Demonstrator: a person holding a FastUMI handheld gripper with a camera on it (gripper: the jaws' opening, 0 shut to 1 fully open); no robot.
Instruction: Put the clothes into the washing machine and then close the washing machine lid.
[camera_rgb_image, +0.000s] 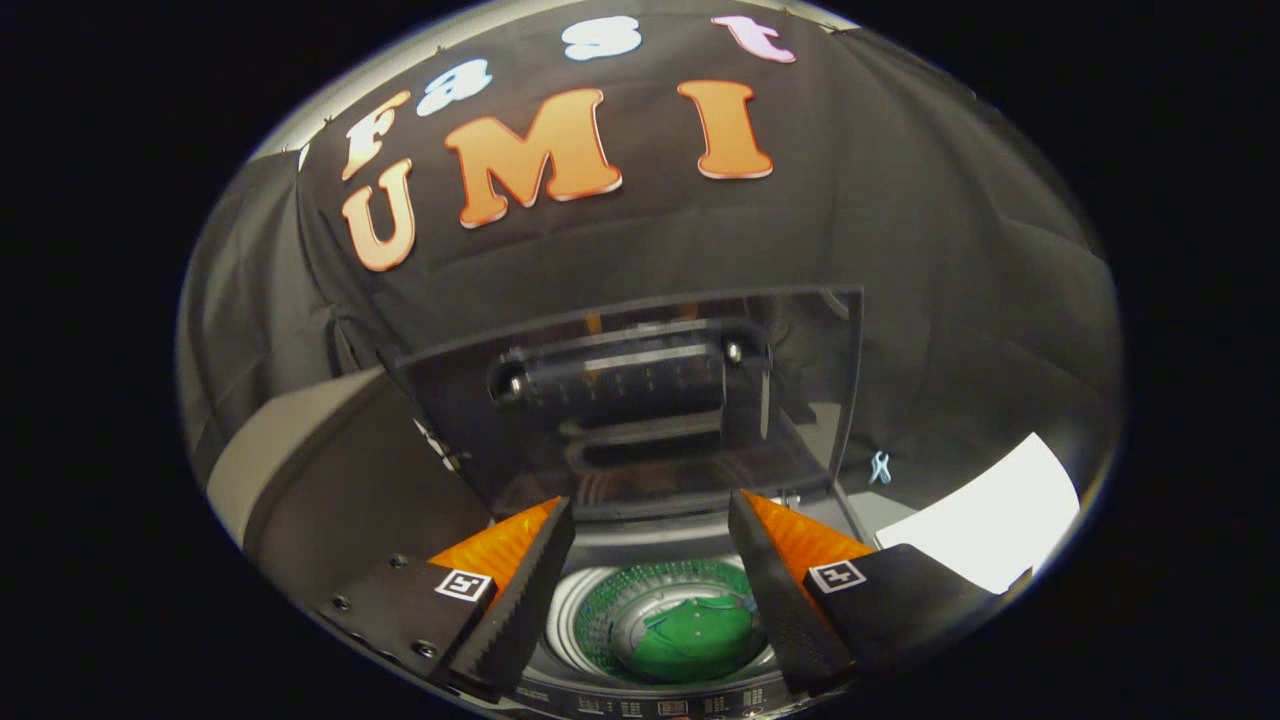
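My gripper (650, 520) hangs open above the top-loading washing machine, with nothing between its fingers. Through the gap between the fingers I look down into the drum (600, 605), a ring of perforated metal. A green piece of clothing (695, 638) lies at the bottom of the drum. The machine's see-through lid (640, 400) stands raised just beyond the fingertips, leaning back toward the black cloth wall. A dark handle bar runs across the lid's upper part.
The machine's grey top panel (320, 470) slopes away past the left finger. A white surface (985, 520) lies beyond the right finger. The control strip (650, 705) of the machine runs under the fingers at the near rim.
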